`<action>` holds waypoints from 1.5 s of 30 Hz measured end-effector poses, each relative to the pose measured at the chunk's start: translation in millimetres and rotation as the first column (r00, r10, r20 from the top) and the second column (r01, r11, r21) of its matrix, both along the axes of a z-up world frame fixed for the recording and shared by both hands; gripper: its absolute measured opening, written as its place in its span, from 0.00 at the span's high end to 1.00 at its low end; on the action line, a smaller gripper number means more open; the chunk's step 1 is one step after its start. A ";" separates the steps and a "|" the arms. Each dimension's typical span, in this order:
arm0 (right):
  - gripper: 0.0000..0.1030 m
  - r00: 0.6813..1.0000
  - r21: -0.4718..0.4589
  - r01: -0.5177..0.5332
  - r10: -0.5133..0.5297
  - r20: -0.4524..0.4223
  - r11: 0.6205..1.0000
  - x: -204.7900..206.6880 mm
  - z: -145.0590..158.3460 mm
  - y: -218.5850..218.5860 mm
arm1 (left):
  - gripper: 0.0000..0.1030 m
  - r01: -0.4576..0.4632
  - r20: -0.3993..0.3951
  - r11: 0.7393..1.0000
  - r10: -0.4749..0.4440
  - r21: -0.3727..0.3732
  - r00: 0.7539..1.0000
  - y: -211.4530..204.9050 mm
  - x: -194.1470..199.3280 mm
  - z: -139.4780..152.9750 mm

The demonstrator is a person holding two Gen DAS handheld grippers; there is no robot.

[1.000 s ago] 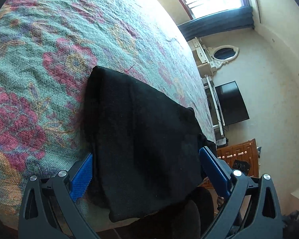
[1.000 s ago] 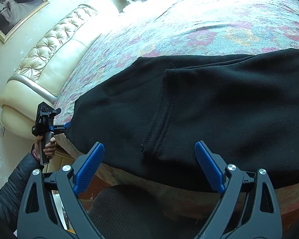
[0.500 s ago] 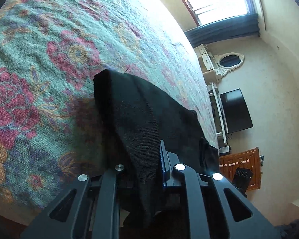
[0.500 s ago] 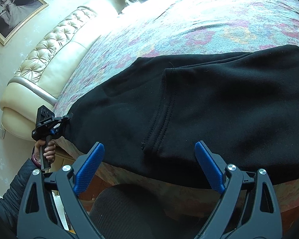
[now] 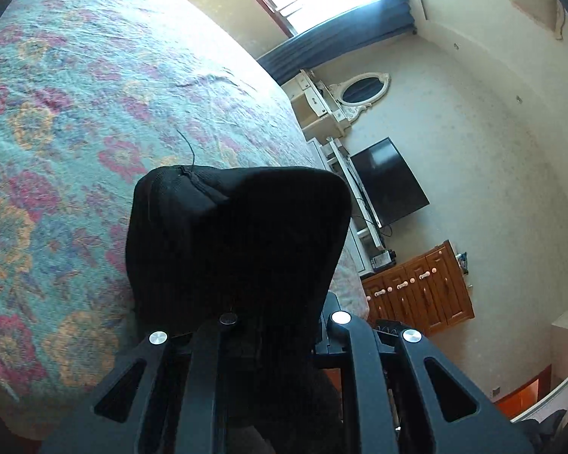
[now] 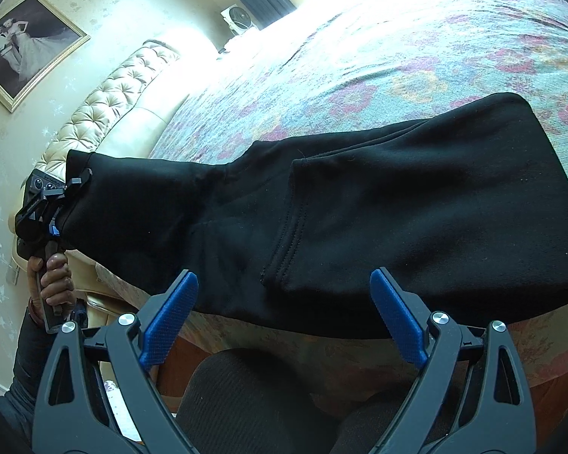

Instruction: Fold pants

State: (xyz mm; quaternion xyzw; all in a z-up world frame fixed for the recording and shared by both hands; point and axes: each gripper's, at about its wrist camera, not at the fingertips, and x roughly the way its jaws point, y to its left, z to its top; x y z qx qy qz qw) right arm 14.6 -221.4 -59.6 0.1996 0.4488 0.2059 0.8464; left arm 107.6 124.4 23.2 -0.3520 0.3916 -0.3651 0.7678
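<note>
My left gripper (image 6: 62,204), clamped on the black pants (image 6: 359,219), holds their left end raised, long axis running rightward past my open, empty right gripper (image 6: 284,317).

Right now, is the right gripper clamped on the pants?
No. The right gripper stands wide open in front of the black pants, its blue pads clear of the cloth.

A lived-in home bedroom.
Around the floral-covered bed (image 6: 416,56) stood a tufted cream headboard (image 6: 106,109), a framed portrait (image 6: 26,45) above it, and beyond its foot a television (image 5: 388,181), oval mirror (image 5: 363,89) and wooden cabinet (image 5: 420,289).
</note>
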 end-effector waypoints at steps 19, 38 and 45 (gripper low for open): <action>0.10 0.994 0.127 0.106 -0.107 0.000 0.986 -13.6 1.2 -59.3 | 0.61 0.157 -0.102 0.875 -0.123 0.459 0.987 -243.8 38.9 -96.6; 0.10 0.997 0.091 0.069 -0.065 -0.043 0.993 46.0 -3.8 -45.3 | 0.17 -0.242 0.004 0.848 0.272 0.471 0.962 -85.9 -16.1 -90.6; 0.11 0.992 -0.020 -0.011 0.008 -0.126 1.000 68.1 -25.8 -5.2 | 0.17 -0.259 -0.126 0.882 0.331 0.394 0.935 -64.9 -6.6 -115.7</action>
